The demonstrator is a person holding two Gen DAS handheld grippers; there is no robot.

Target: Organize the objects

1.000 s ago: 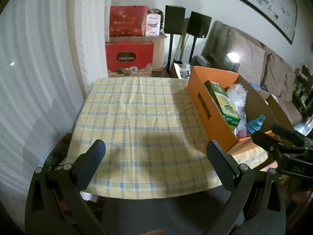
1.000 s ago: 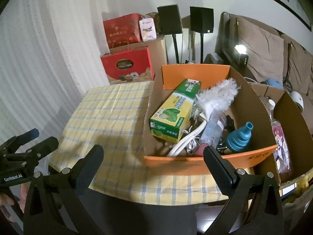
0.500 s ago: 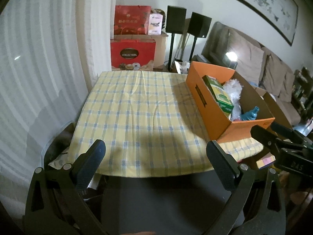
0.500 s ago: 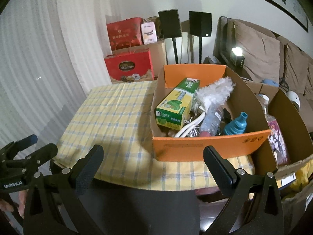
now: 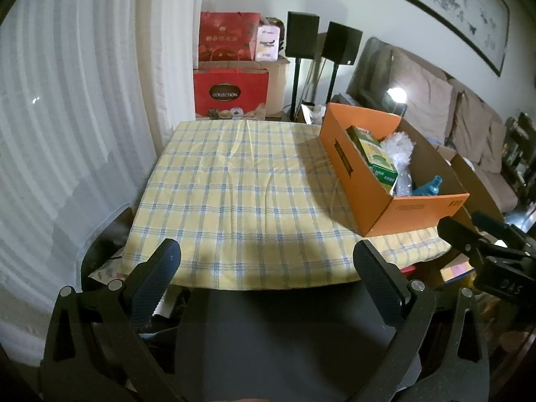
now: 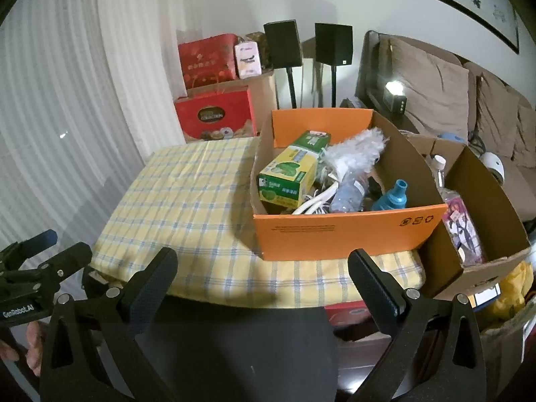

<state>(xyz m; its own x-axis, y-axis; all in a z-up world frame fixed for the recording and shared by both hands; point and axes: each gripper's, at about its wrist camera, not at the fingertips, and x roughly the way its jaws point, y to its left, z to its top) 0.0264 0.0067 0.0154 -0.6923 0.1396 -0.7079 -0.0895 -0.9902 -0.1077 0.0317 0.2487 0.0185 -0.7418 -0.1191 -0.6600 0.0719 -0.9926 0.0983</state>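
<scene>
Orange box [image 6: 348, 234] sits right of centre on the checked tablecloth [image 6: 187, 207], holding a green carton [image 6: 288, 176], white duster [image 6: 355, 149], clear bottle [image 6: 346, 196] and teal bottle [image 6: 390, 197]. Both cameras have pulled back over the last second; box looks smaller. Right gripper [image 6: 261, 278] and left gripper [image 5: 266, 269] spread wide, empty, low in frame. Fits stepping back after packing or before unpacking.

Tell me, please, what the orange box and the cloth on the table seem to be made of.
The orange box looks like matte cardboard: its inner walls are plain brown and its edges are thin and folded. The cloth seems to be woven fabric, probably cotton, with a dull yellow-and-blue check and soft creases.
</scene>
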